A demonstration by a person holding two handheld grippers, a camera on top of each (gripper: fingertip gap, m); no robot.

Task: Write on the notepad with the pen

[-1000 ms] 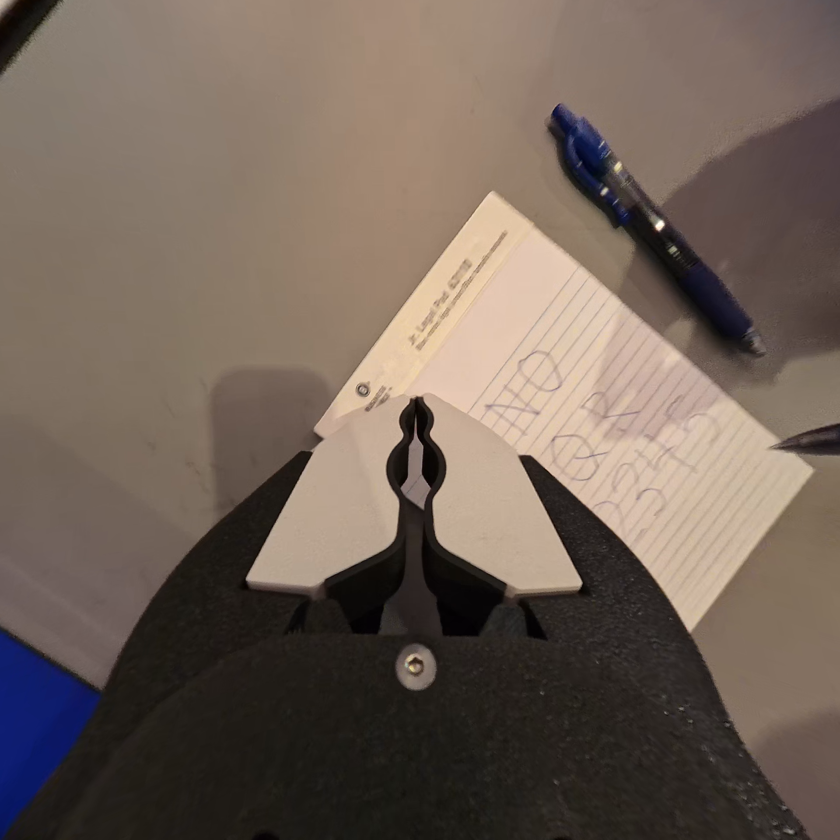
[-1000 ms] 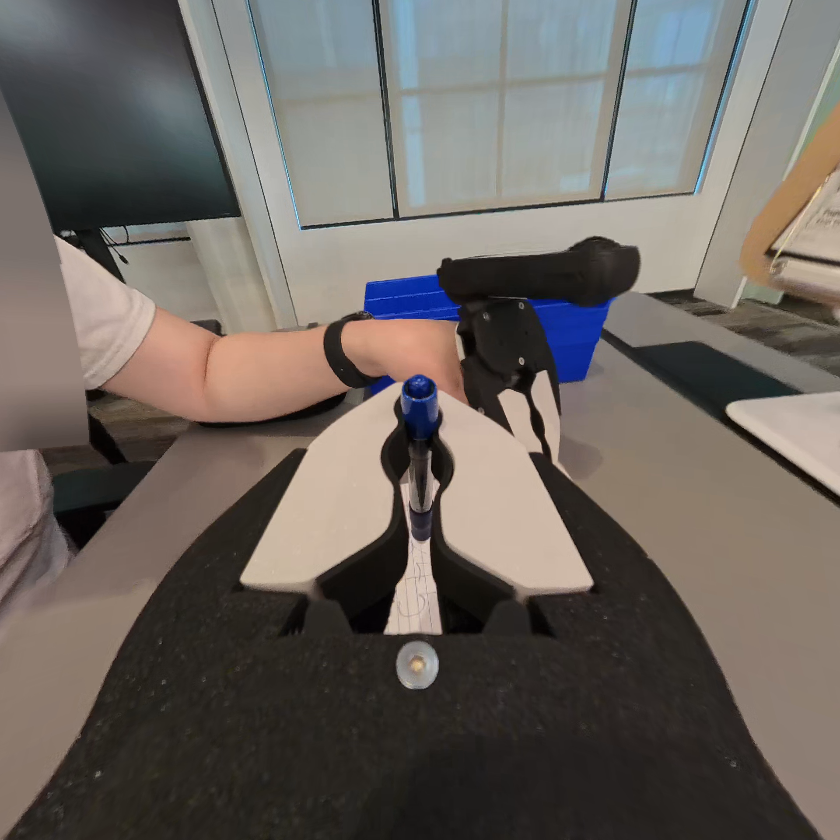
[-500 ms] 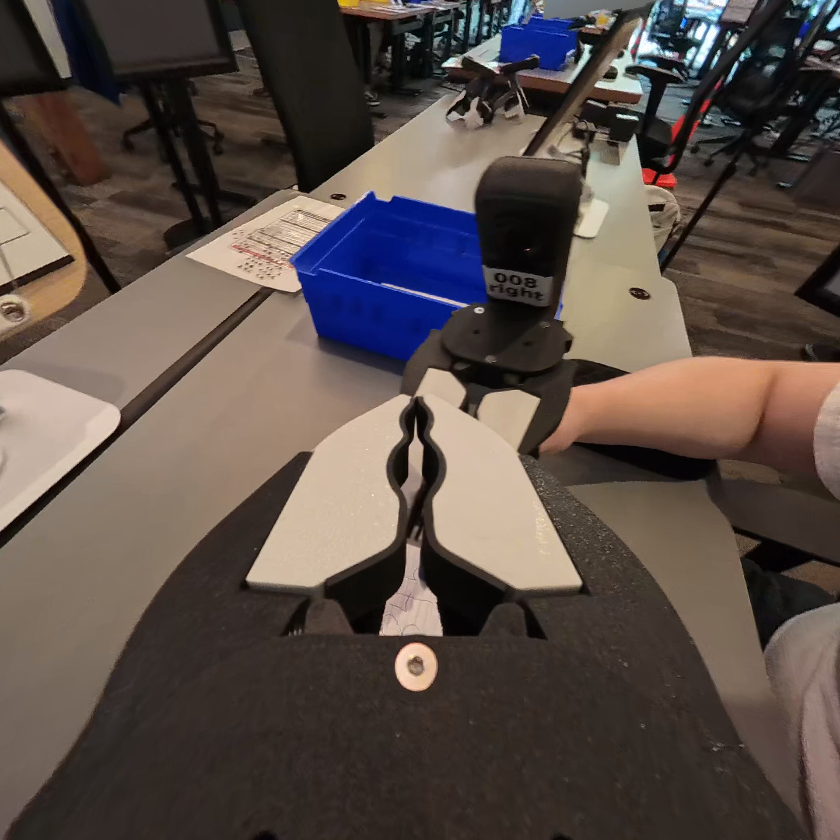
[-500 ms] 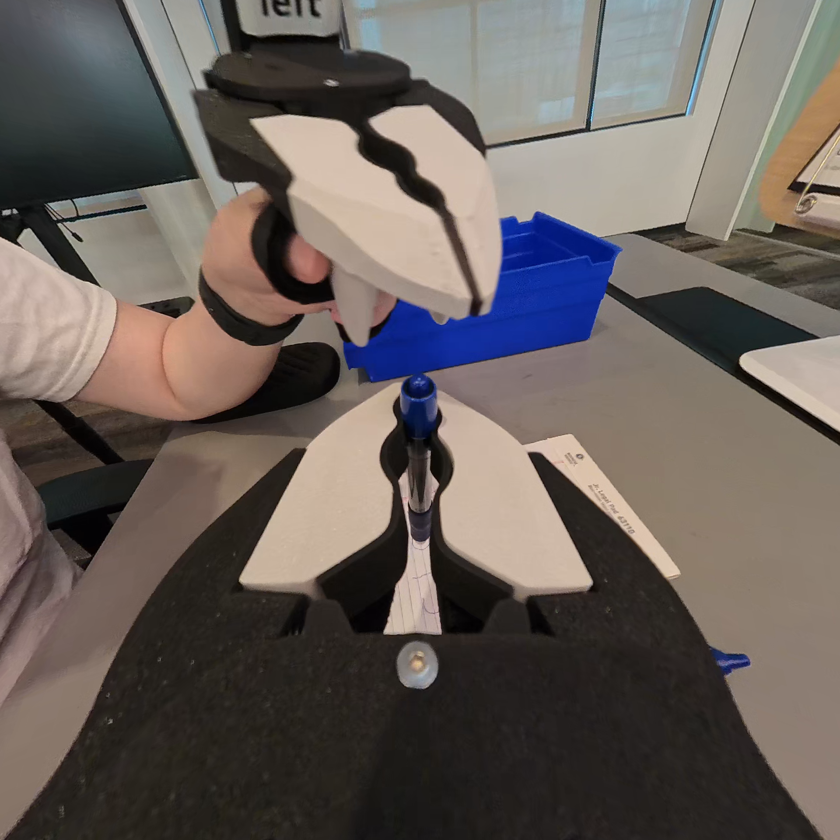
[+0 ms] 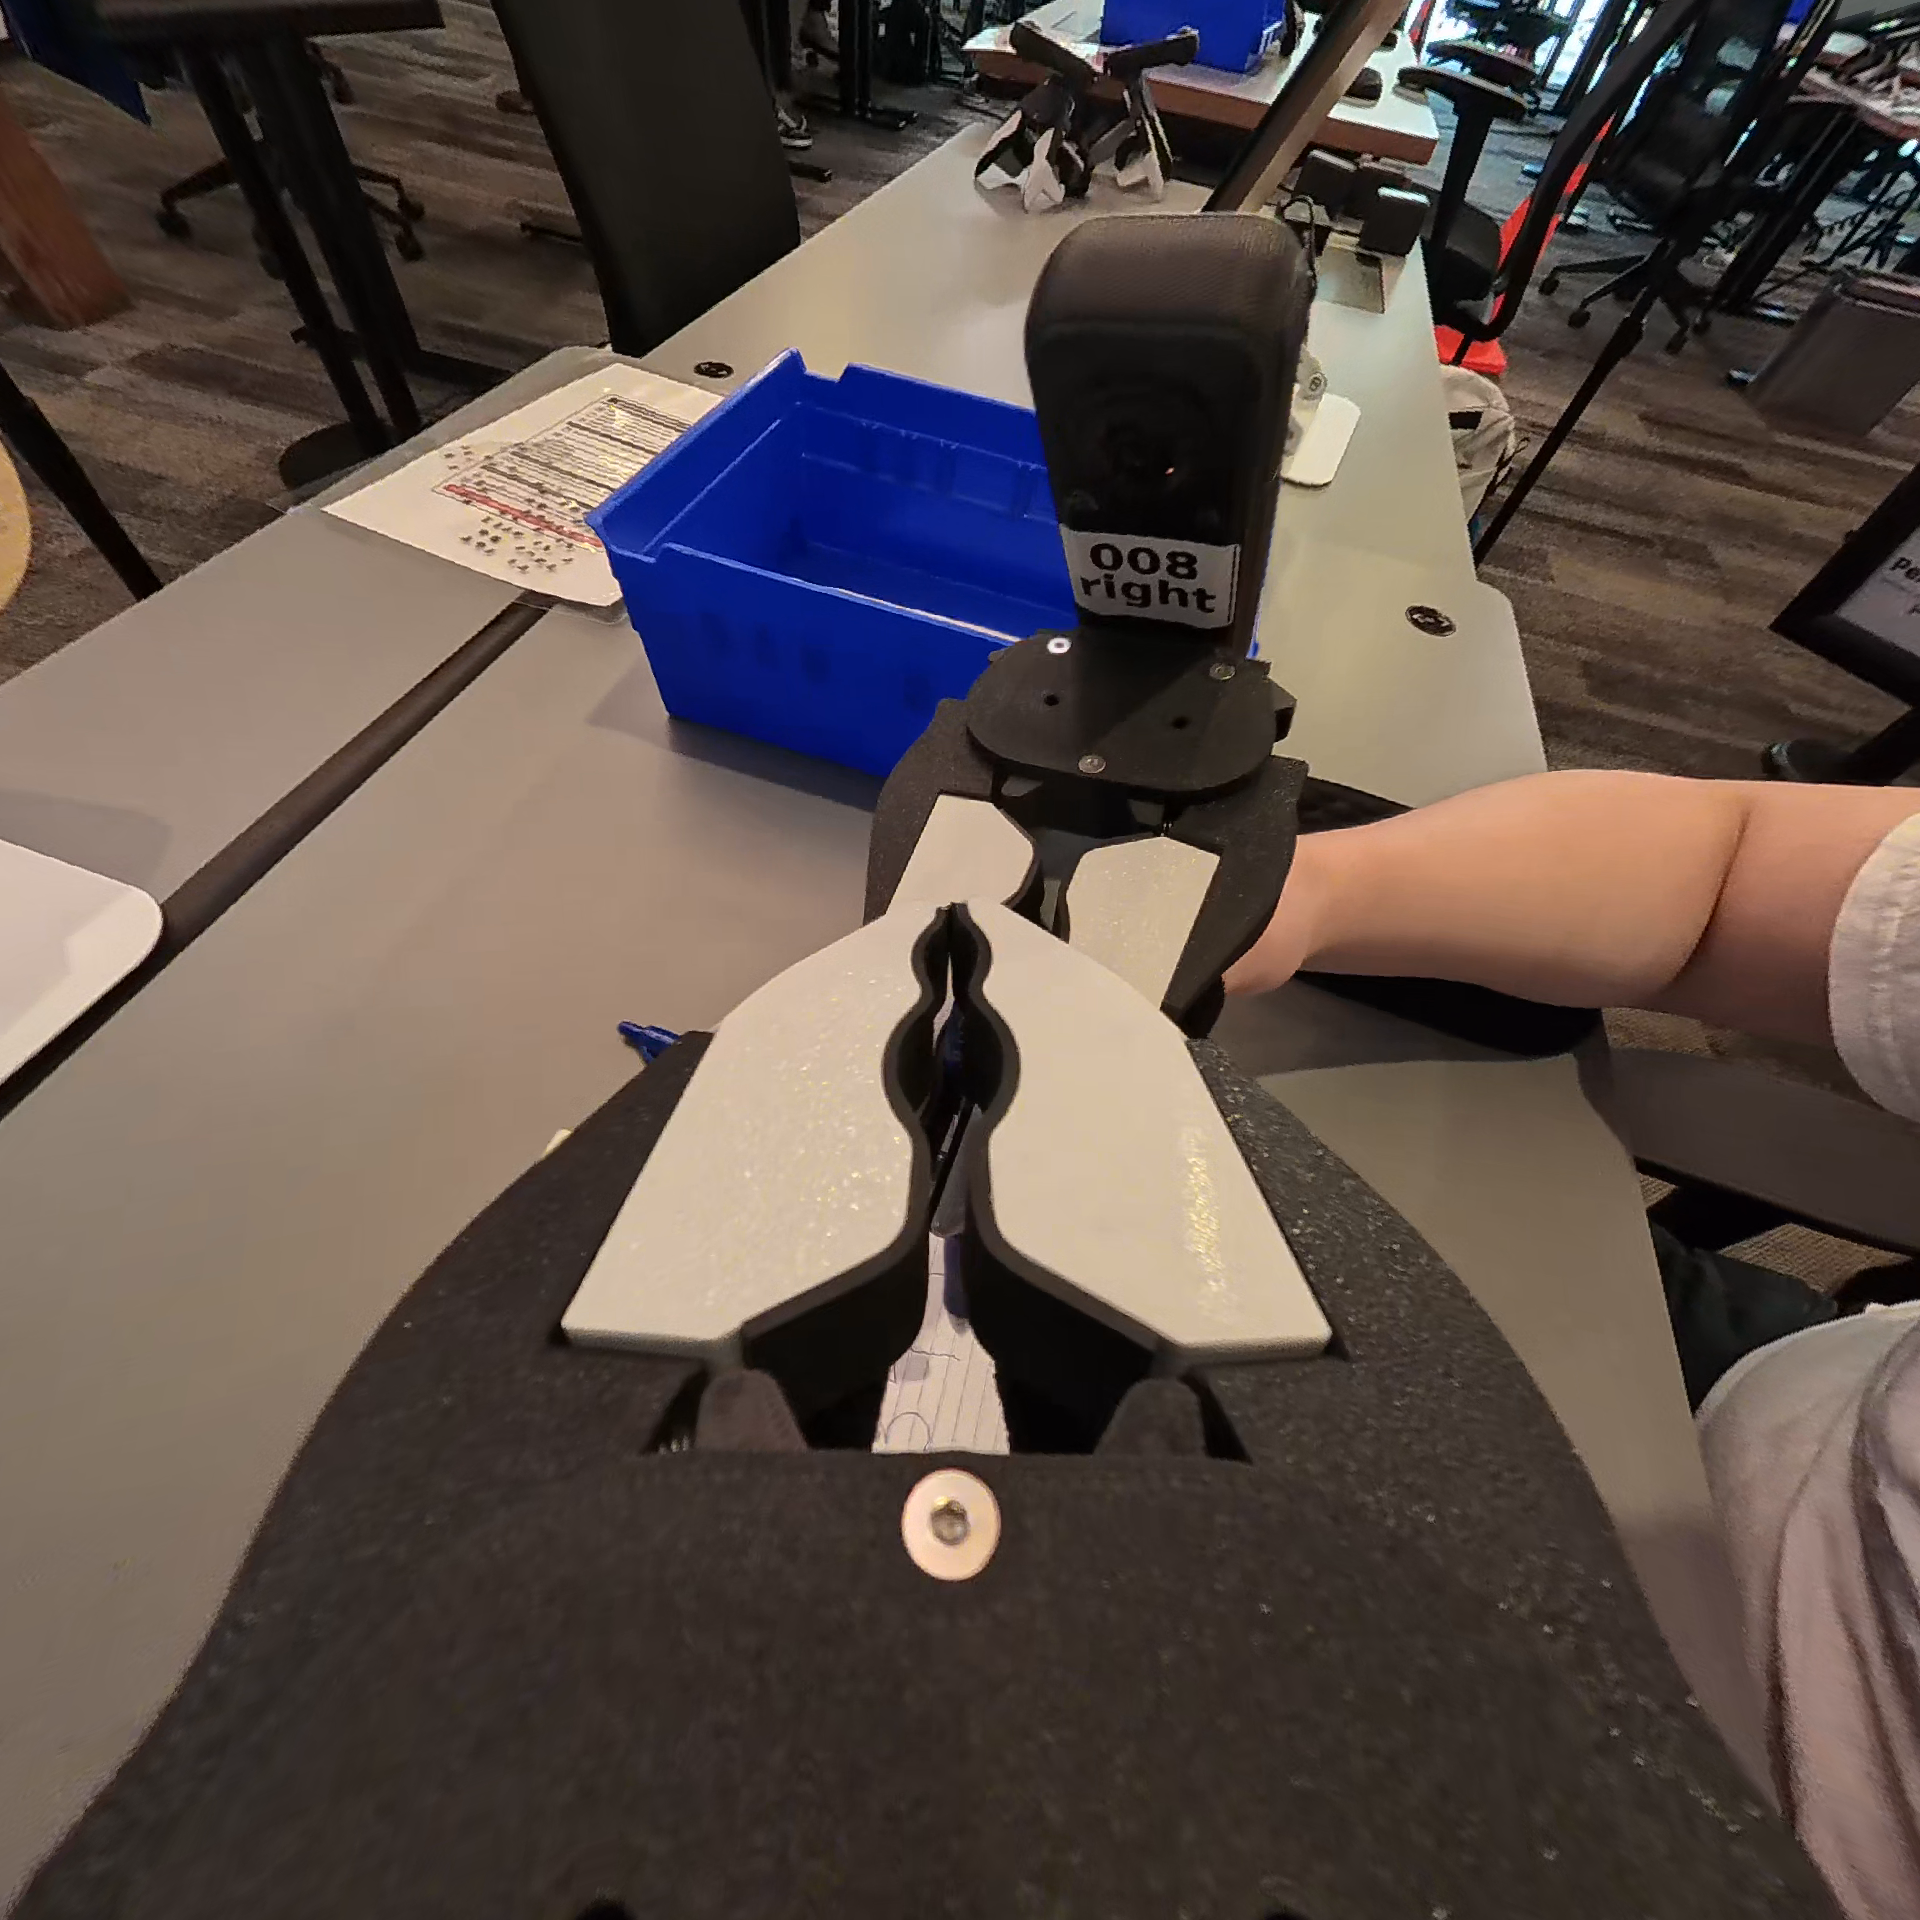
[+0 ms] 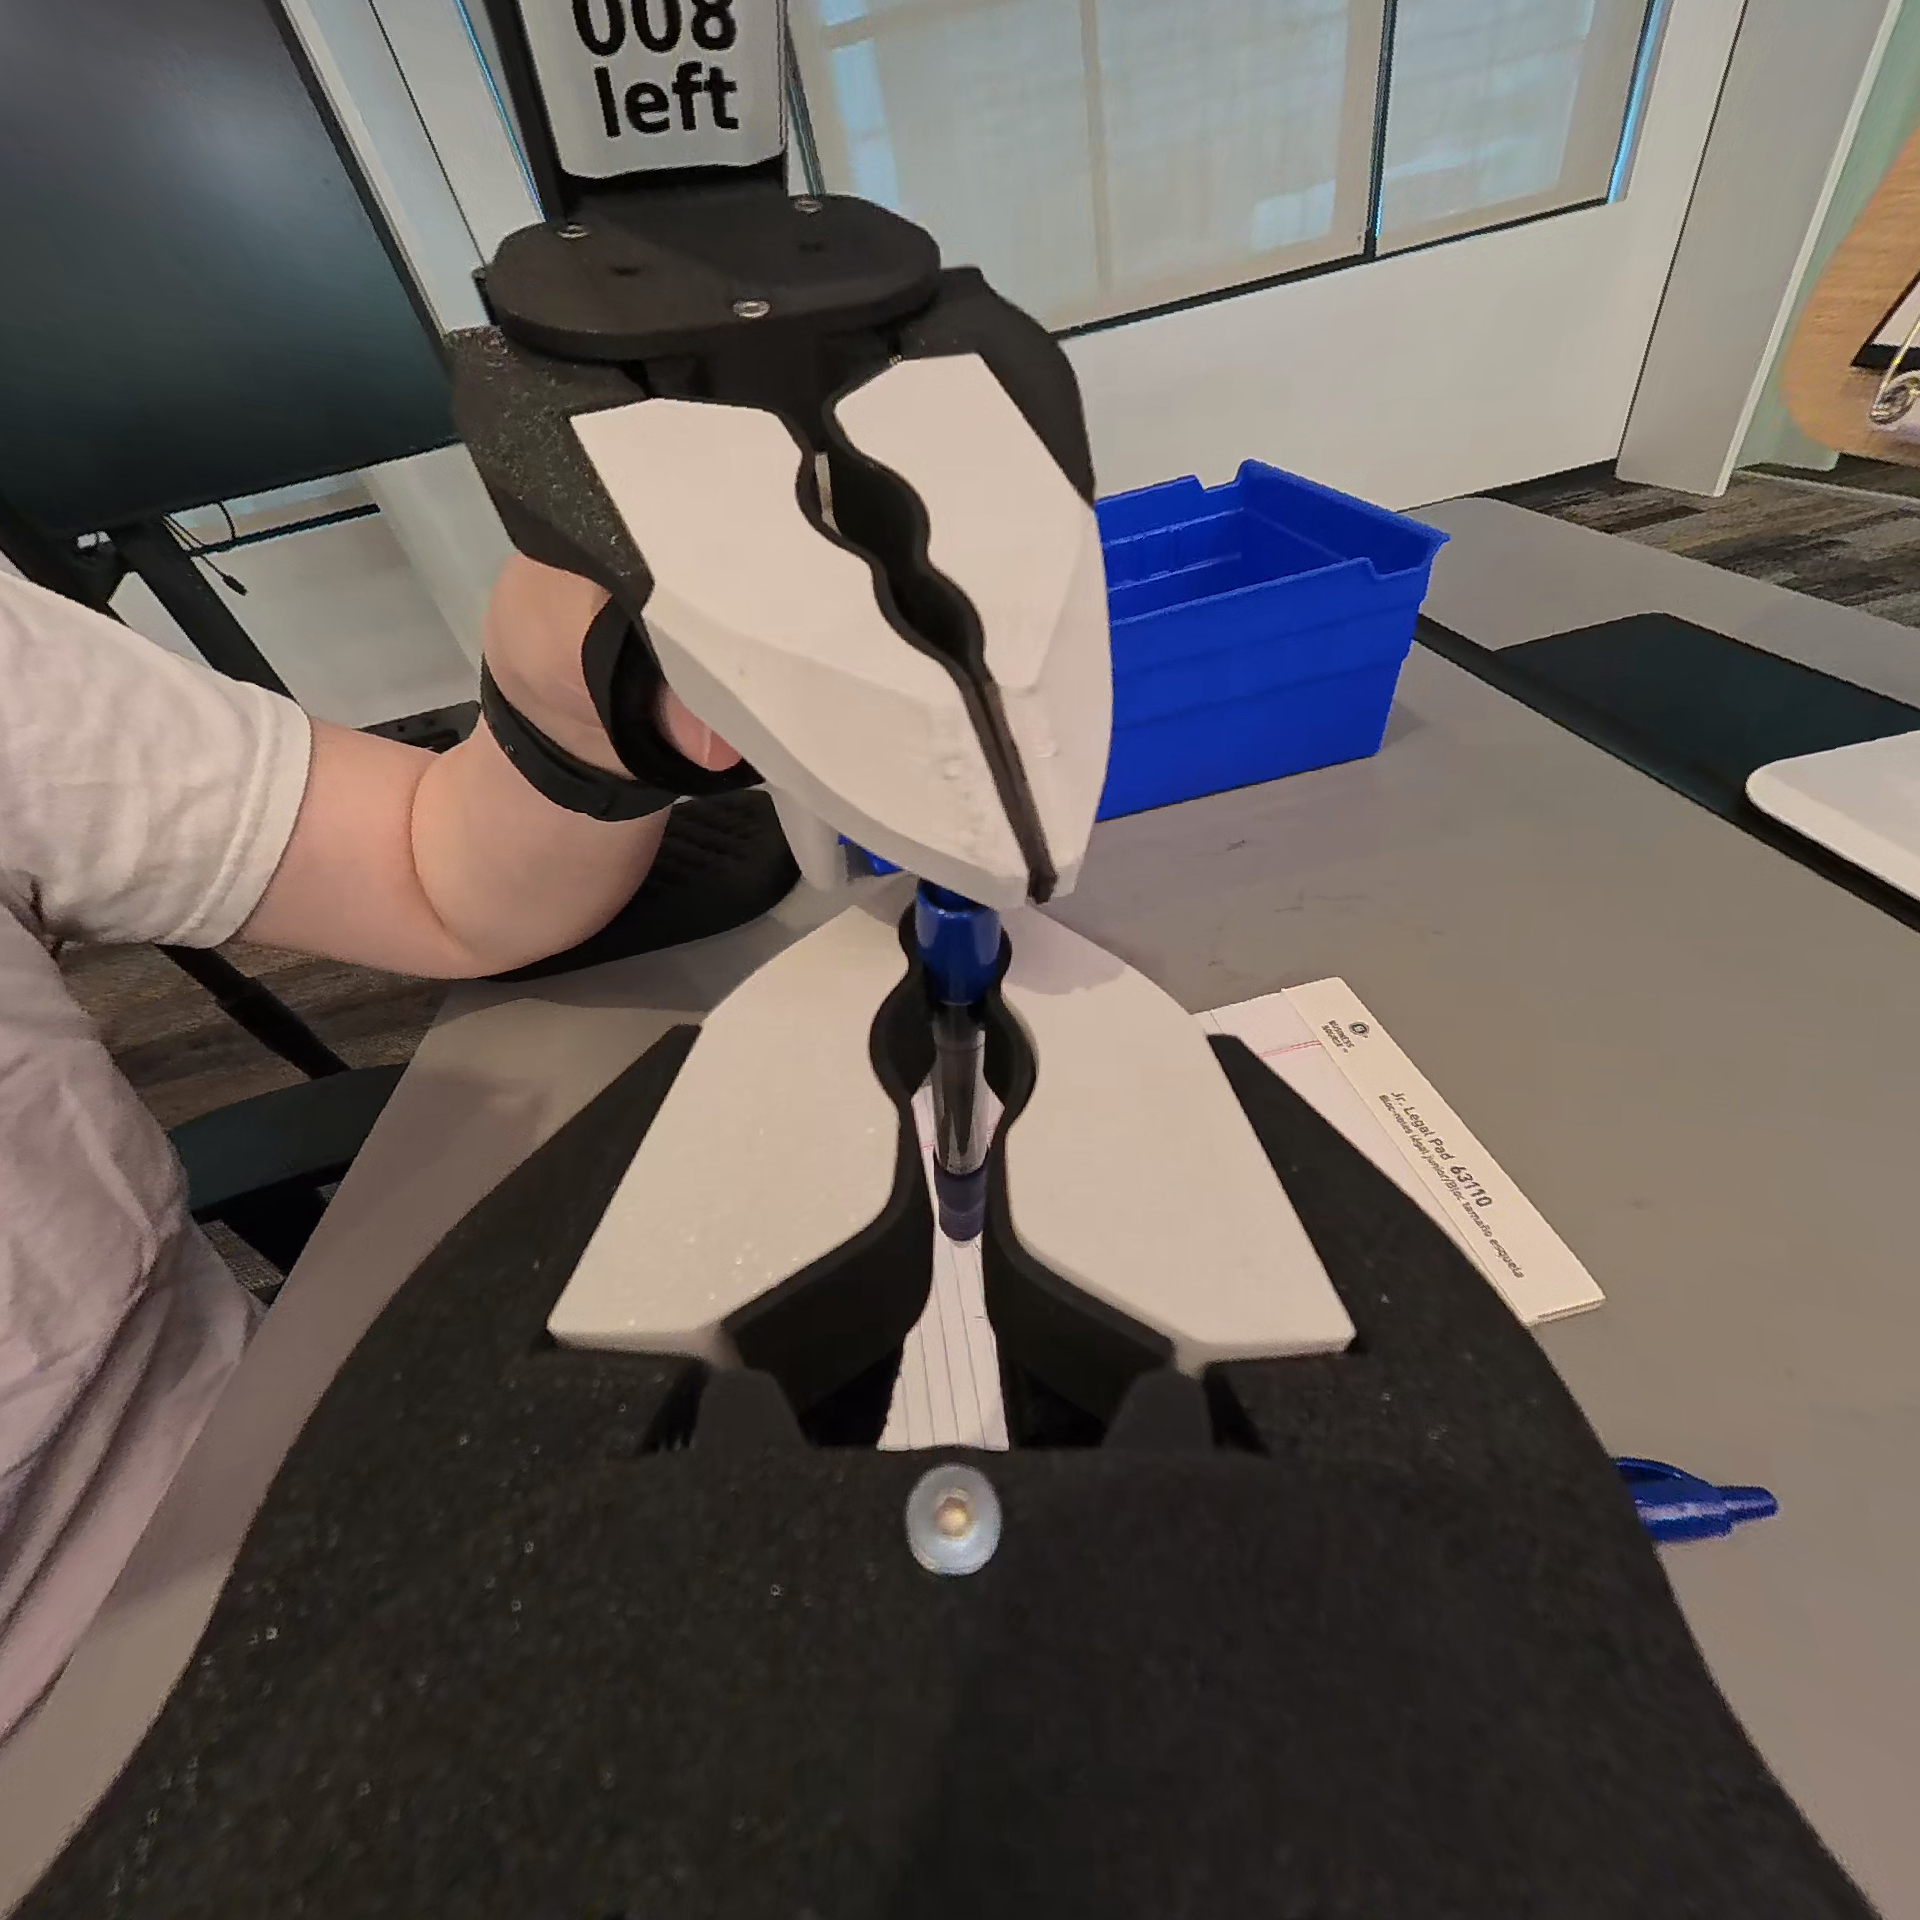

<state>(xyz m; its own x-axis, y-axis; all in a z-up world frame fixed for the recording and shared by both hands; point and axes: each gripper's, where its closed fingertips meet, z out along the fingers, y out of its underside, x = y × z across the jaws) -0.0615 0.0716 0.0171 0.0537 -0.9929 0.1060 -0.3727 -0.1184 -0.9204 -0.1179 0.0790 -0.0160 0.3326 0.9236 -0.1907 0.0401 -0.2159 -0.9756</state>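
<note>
My right gripper [image 6: 956, 925] is shut on a blue pen [image 6: 956, 1081], which stands upright with its tip down over the lined notepad [image 6: 1434, 1153]. My left gripper [image 5: 951, 920] is shut and empty. It hangs in the air facing the right gripper [image 5: 1049, 894]. In the right wrist view, the left gripper [image 6: 1039, 883] has its closed tips just above the pen's blue top. Lined paper [image 5: 940, 1403] with blue writing shows through the gap in the left wrist view, with part of the pen [image 5: 951, 1039] above it.
A second blue pen [image 6: 1694, 1507] lies on the grey table right of the notepad; its end also shows in the left wrist view [image 5: 644, 1034]. A blue bin [image 6: 1247, 644] stands behind. A white pad [image 6: 1849, 800] sits at the right and a printed sheet [image 5: 520, 488] beyond the bin. The grippers' ends are close to 5 cm from one another.
My left gripper lifted off the notepad, swung up to face the right gripper, then came closer over the pen's top. The right gripper still holds the pen upright.
</note>
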